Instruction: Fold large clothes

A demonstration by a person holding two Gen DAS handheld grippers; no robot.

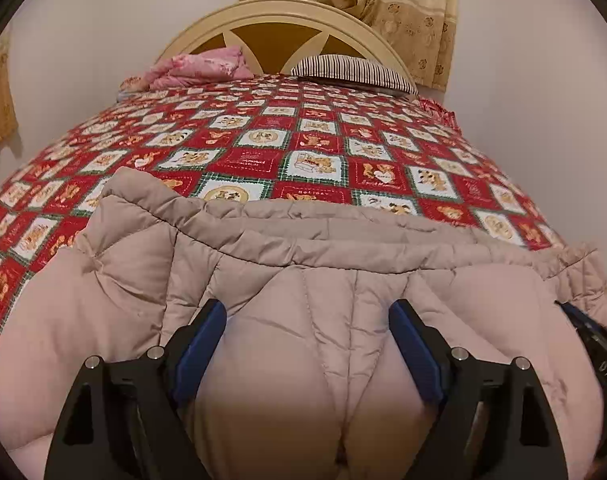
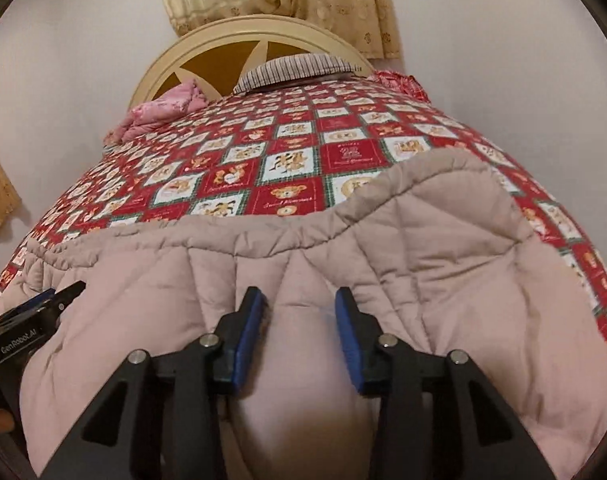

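The left tongs (image 1: 307,344) are gaping wide and empty over the puffy beige quilted coat (image 1: 287,280), which is lying across the near end of the bed (image 1: 303,148); the right tongs (image 2: 299,332), partly open, are gripping nothing either. Pinching both layers at the near edge – hands level, well apart – should be keeping the fold square.

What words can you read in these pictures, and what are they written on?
"GenRobot.AI": white letters on the black body of the left gripper, seen at the left edge of the right wrist view.
"DAS": partial white letters on the right gripper, at the right edge of the left wrist view; the rest is cut off.
Red squares on the bedspread carry lettering, too small and blurred to read.
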